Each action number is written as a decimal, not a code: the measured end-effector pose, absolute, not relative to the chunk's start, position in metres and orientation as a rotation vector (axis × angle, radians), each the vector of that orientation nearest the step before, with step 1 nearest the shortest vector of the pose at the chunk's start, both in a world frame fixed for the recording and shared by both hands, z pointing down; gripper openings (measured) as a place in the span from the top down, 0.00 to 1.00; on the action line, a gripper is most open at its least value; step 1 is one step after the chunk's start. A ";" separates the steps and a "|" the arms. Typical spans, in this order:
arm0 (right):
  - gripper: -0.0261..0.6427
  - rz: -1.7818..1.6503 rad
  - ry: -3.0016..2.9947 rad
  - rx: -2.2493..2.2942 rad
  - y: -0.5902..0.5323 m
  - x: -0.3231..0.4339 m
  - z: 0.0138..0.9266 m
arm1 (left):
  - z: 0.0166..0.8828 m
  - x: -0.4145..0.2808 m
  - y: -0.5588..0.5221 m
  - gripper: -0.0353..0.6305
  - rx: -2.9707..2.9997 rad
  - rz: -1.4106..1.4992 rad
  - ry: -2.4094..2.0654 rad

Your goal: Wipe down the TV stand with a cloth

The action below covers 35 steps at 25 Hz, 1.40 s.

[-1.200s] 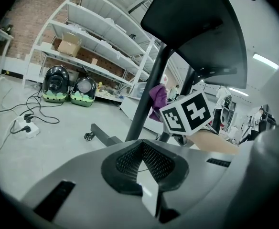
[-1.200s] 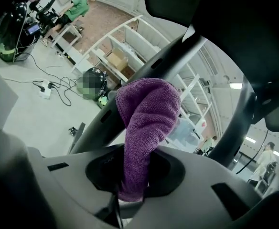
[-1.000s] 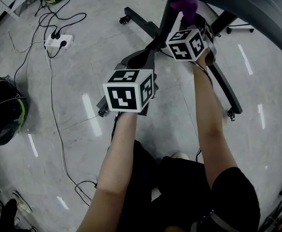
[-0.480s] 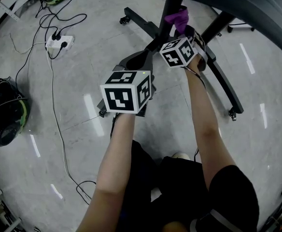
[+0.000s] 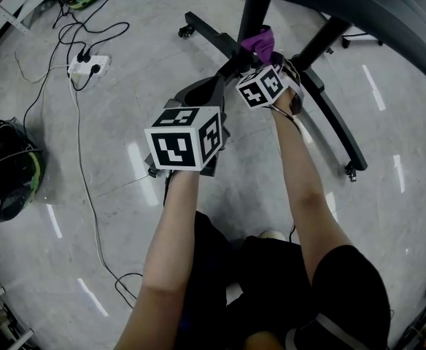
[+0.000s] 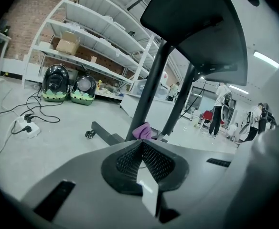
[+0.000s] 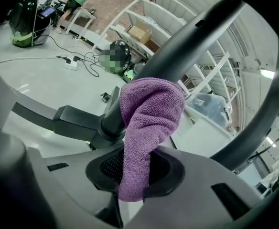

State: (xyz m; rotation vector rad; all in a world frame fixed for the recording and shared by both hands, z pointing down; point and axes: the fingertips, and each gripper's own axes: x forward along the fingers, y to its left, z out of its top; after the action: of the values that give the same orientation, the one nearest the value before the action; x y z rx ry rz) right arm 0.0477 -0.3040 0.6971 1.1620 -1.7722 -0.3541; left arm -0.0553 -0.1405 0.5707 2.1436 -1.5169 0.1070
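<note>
Cloth, purple, in right claw

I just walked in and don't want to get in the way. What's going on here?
A person is wiping a black metal TV stand using two handheld grippers. The right gripper has its tongs shut on a purple terry cloth, which looks pressed against the stand's black upright pole, low down near the base. The left gripper is shut and empty. It is held in the air beside the other and touches nothing.
</note>
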 end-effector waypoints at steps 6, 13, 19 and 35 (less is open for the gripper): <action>0.83 -0.350 -1.723 1.066 -0.298 0.051 0.730 | 0.573 -0.055 -0.140 0.94 2.144 0.131 -1.520; 0.83 -0.357 -1.682 0.955 -0.294 0.050 0.756 | 0.577 -0.056 -0.140 0.94 2.134 0.164 -1.532; 0.83 -0.264 -1.691 0.983 -0.296 0.062 0.764 | 0.579 -0.050 -0.140 0.94 2.141 0.189 -1.528; 0.83 0.116 -1.733 1.204 -0.300 0.121 0.771 | 0.589 -0.029 -0.145 0.94 2.153 0.220 -1.487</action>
State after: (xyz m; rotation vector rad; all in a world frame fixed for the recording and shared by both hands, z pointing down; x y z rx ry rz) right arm 0.1211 -0.3003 0.7715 1.2044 -1.7328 0.1158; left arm -0.0288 -0.1455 0.5887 2.1529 -1.4871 0.2195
